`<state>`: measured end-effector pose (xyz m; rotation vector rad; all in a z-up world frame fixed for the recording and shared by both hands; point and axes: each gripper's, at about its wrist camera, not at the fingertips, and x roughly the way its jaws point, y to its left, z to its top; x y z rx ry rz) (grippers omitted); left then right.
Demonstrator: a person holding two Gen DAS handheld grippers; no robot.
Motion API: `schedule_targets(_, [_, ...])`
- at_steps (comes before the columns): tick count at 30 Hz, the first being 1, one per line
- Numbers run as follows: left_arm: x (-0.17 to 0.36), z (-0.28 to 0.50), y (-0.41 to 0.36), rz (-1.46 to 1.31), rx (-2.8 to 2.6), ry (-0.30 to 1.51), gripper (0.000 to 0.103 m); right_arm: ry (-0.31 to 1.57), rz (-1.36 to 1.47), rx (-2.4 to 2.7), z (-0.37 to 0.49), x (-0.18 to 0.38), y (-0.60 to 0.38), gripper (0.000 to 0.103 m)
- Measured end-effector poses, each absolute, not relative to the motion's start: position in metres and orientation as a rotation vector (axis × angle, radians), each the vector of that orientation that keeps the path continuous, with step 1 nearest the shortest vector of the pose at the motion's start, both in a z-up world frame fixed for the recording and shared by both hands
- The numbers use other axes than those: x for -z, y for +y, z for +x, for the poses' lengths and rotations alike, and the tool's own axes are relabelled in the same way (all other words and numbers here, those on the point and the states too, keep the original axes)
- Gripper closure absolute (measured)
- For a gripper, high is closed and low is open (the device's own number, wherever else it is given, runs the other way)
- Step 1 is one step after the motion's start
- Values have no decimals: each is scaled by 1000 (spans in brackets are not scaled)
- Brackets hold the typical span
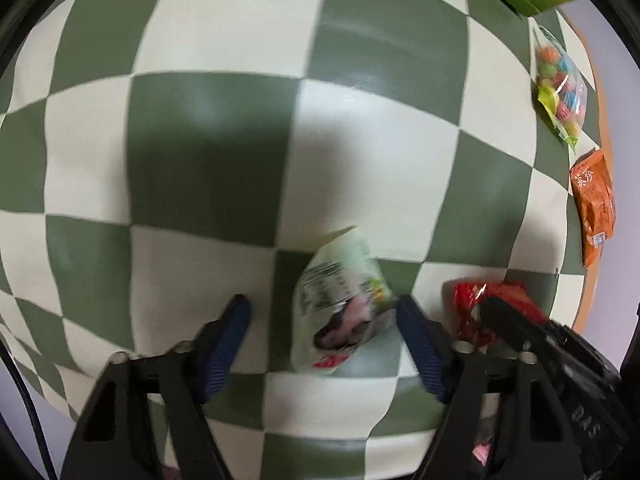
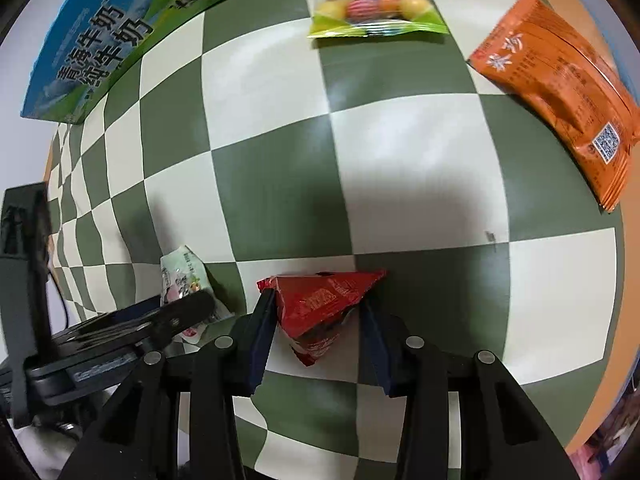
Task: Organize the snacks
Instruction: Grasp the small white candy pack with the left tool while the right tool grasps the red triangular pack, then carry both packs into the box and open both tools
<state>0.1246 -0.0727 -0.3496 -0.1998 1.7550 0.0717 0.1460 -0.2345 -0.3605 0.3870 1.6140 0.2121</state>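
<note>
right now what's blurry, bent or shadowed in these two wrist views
Left wrist view: the pale green-and-white snack packet between the left gripper's fingers is motion-smeared; a broad dark shadow covers the green-and-white checked tablecloth above it. Right wrist view: sharper; the red foil packet reads clearly, fisheye bows the checks, soft glare on the cloth near the orange sachet.

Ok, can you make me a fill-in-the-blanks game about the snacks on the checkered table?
1. The right gripper is shut on a ____ packet.
2. The clear bag at the far side is full of colourful ____.
3. The cloth has green and ____ squares.
4. The packet with the square code is ____.

Missing words: red; balls; white; orange
</note>
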Motion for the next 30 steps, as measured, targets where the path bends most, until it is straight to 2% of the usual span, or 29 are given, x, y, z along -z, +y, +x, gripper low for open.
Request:
schedule_targets(1, [349,124,-76,-201,-68,1745,58,1621,396,-219,149,362,-235,57])
schedule_targets(4, [345,120,-86,-156,-83,1730,59,1647,439,-236,152,368,-238,49])
schedule_targets(8, [340,111,-89,-168,-106,1722,62,1652,411,-258,157,372,-229,47])
schedule_targets(9, [340,109,-84,-173,-110,1725,64,1648,390,-264,157,373,-225,47])
schedule_targets(11, [337,107,-83,-180,-116,1724,66,1632,336,-262,157,372,-216,57])
schedule_targets(13, [332,104,-81,-178,-120,1720,67,1605,299,-260,156,369,-211,60])
schedule_targets(20, [319,114,-82,-191,-105,1710,67,1542,308,-262,162,349,-227,61])
schedule_targets(30, [210,174,-64,-267,13,1533,67,1361,353,-334,202,256,-234,61])
